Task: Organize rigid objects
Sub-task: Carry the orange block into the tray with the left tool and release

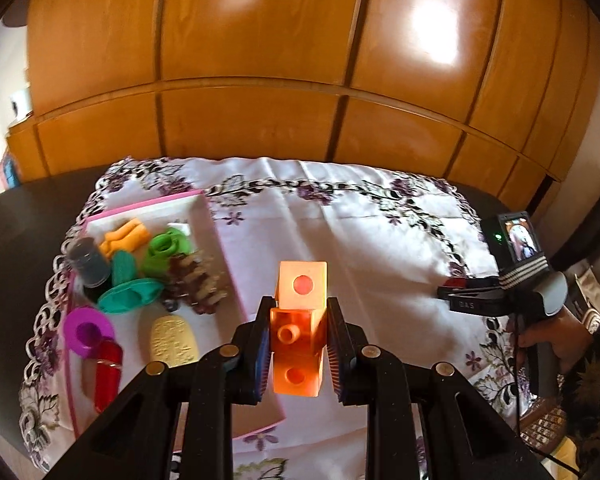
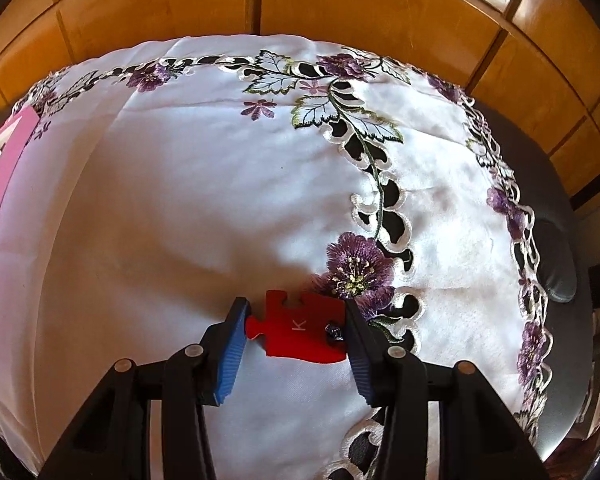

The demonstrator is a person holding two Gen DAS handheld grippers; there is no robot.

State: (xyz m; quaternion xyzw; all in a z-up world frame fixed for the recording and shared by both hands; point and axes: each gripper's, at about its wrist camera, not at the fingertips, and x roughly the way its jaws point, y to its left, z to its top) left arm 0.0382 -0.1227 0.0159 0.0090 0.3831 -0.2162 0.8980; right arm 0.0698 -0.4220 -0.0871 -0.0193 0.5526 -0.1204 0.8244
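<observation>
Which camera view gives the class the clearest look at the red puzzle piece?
The right wrist view. There the red puzzle piece fills the gap of the right gripper, its white letter K and knobbed outline plain against the tablecloth. The left wrist view shows only a small red sliver at that gripper's tip.

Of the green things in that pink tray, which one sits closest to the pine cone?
The bright lime-green piece, touching the pine cone in the pink tray. The two teal-green pieces lie further left, beside the dark jar.
</observation>
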